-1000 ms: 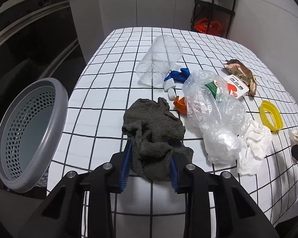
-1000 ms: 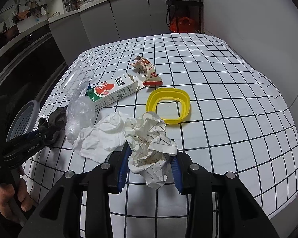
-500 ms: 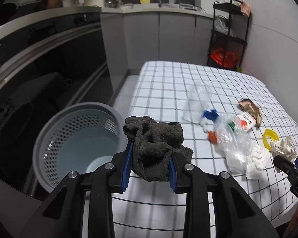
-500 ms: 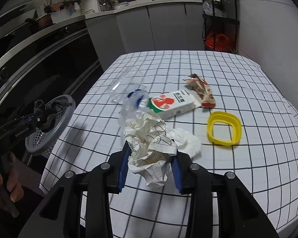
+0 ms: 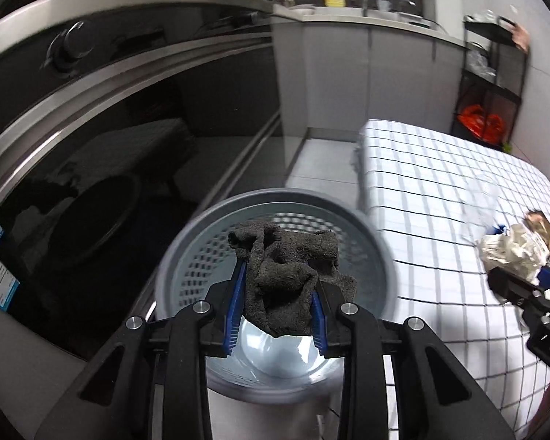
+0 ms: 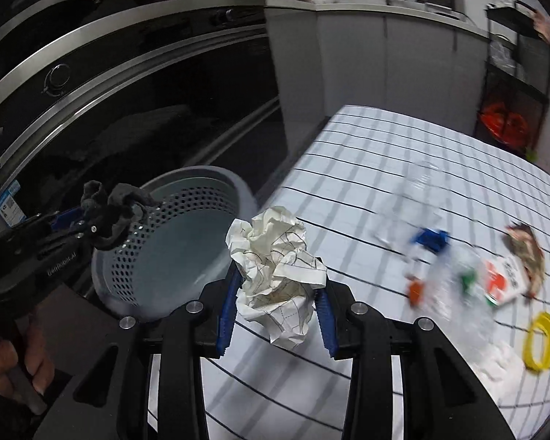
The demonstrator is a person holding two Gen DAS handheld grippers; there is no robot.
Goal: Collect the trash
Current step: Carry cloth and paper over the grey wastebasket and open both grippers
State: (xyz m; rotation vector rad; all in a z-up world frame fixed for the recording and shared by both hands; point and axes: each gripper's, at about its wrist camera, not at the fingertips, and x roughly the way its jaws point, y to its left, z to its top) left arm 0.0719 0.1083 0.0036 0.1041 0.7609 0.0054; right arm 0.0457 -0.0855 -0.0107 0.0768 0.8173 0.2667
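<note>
Your left gripper (image 5: 278, 306) is clamped on the dark rag (image 5: 289, 275), hanging over the grey perforated basket (image 5: 376, 256). Your right gripper (image 6: 275, 311) pinches the crumpled paper (image 6: 275, 260) above the checkered table's (image 6: 366, 168) edge, beside the basket.

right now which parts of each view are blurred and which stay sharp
Left wrist view: the grey rag in the left claw is sharp, the basket rim smeared. Right wrist view: the crumpled paper is crisp, the table litter streaked.

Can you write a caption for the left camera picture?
Left hand-held gripper holds a dark grey rag over the grey perforated plastic basket.
</note>
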